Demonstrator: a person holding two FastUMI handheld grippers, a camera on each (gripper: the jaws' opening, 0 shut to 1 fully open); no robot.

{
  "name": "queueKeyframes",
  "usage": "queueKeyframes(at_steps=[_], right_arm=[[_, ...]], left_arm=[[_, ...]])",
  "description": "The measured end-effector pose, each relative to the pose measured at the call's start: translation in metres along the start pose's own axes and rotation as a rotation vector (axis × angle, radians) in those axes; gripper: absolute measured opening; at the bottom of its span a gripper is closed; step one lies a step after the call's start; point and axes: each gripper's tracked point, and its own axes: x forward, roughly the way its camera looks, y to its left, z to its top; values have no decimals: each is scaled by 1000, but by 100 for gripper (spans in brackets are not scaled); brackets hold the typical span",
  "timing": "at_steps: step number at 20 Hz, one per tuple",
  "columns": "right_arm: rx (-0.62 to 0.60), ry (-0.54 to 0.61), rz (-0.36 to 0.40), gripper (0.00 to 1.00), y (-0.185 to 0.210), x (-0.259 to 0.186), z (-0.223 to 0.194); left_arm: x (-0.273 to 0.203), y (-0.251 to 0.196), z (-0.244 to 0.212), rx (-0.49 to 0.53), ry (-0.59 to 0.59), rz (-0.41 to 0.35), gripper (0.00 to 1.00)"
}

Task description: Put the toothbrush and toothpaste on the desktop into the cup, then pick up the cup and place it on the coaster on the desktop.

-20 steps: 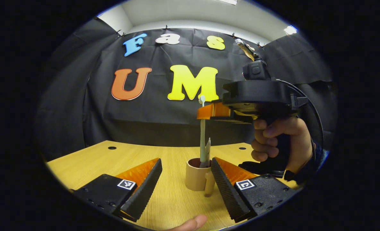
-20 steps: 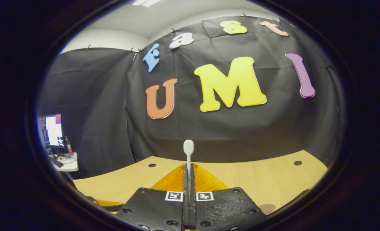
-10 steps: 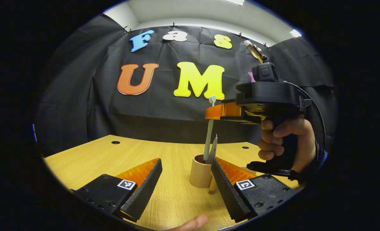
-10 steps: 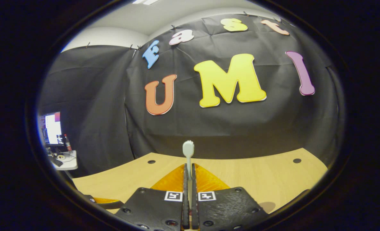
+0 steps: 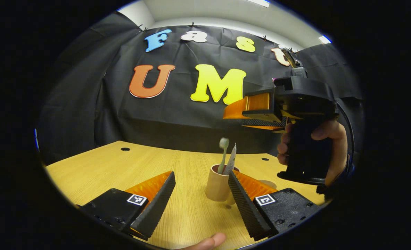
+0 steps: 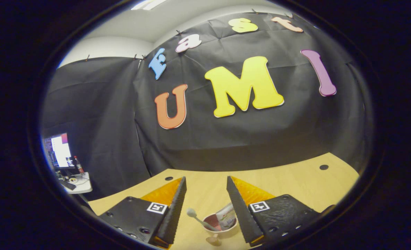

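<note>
Left gripper view: left gripper (image 5: pixel 200 194) low over desk (image 5: pixel 97 170), jaws wide apart, empty. Cup (image 5: pixel 218 183) upright between them, toward right jaw. Toothbrush (image 5: pixel 222 156) and toothpaste (image 5: pixel 230 160) standing in cup, leaning. Coaster (image 5: pixel 268 183) probably the pale disc just right of cup. Right gripper (image 5: pixel 250 116) raised above cup, jaws parted, empty. Cup likely light, rigid, top-heavy; grip low on wall, keep level.
</note>
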Motion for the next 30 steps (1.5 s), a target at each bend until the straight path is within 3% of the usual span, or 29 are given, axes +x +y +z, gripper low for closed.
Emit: queueKeyframes(at_steps=[2,3,4,6,11,12,13,15,16,17,20,25,26,30], right_arm=[[-22,-17,-7,79,-1,-5,5],[-34,-27,-11,76,-2,-9,8],[-44,-34,-13,88,-3,-13,10],[-57,-51,-21,94,-5,-22,16],[-87,-97,-42,95,-21,-51,29],[-92,-102,-52,91,-26,-58,31],[-94,-110,-61,95,-32,-66,32],[-96,-129,-81,91,-44,-82,35],[-97,-138,-93,95,-50,-91,37],[-98,-146,-106,91,-57,-100,37],[-97,-166,-142,99,-75,-129,38],[-78,-215,-221,91,-109,-179,45],[-78,-222,-228,95,-112,-187,45],[-82,-249,-239,95,-121,-216,48]], left_arm=[[0,0,-3,-4,12,-1,97],[1,-1,-4,-7,18,-4,97],[3,-2,-6,-9,26,-5,98],[7,-4,-8,-9,44,-2,98],[17,-12,-6,11,77,-1,97],[18,-14,-3,16,79,-6,97],[20,-16,0,22,83,-5,97],[26,-20,5,31,111,-5,97],[29,-23,11,43,123,-4,97],[30,-26,18,55,123,-3,97],[38,-37,37,69,144,-19,97],[50,-47,47,39,278,-21,97],[52,-49,48,41,302,-25,97],[55,-56,24,-10,492,-18,96]])
